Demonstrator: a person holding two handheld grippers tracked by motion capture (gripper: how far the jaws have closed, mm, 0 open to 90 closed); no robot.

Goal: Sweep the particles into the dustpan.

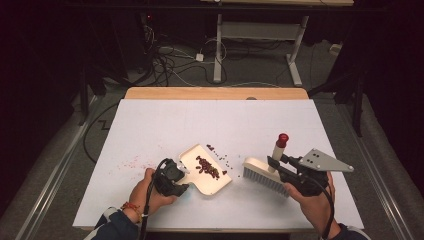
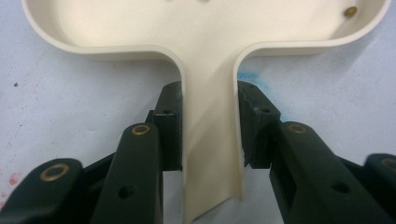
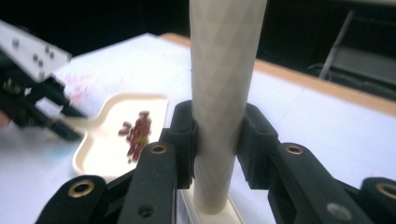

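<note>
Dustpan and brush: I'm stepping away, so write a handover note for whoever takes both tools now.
Left tool: shut on the dustpan handle, pan flat on the table.
Right tool: shut on the brush handle, bristles down, right of the pan.
Done: a pile of red beans is in the pan.
Left: stray beans lie on the table off the pan's far right edge; sweep them in.

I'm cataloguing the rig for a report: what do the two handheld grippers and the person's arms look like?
Both grippers are black. The left gripper and right gripper have blocky jaws with brass-ringed pivot holes; their pads are black. A black cable trails from each. The right one carries a grey three-cornered plate with dark dots. The sleeves are dark blue; a red bracelet circles the left wrist.
</note>
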